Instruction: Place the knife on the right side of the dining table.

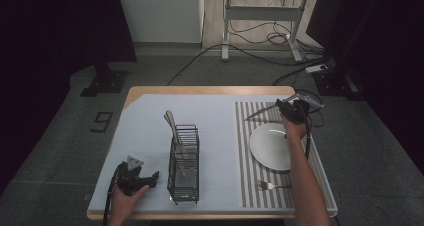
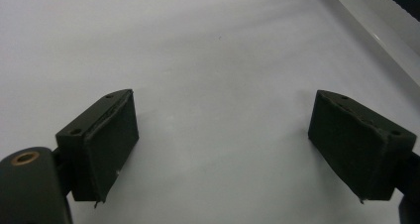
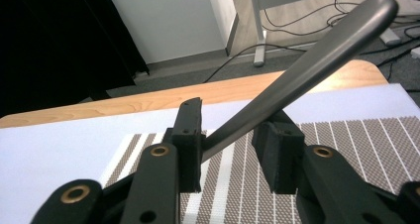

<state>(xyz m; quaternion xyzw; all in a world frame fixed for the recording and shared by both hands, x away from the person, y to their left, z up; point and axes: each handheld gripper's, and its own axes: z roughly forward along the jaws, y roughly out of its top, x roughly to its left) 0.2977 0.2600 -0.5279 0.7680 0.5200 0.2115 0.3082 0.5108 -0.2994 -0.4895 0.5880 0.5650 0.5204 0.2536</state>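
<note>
Striped mat [image 1: 252, 151], right tool [image 3: 232, 149] gripping knife handle [image 3: 307, 70], plate [image 1: 272, 147] nearby

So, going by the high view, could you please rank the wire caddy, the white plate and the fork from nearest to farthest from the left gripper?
From the left gripper:
1. Wire caddy, just to its right.
2. Fork, near edge of the striped mat.
3. White plate, farther right and back.

Dim room, the sides black; light falls mostly on the pale desk [image 1: 150, 116], brightest at its far edge. The plate [image 1: 267, 148] glares a little. Up close, the left gripper's pads [image 2: 111, 144] look soft, casting faint shadows.
</note>
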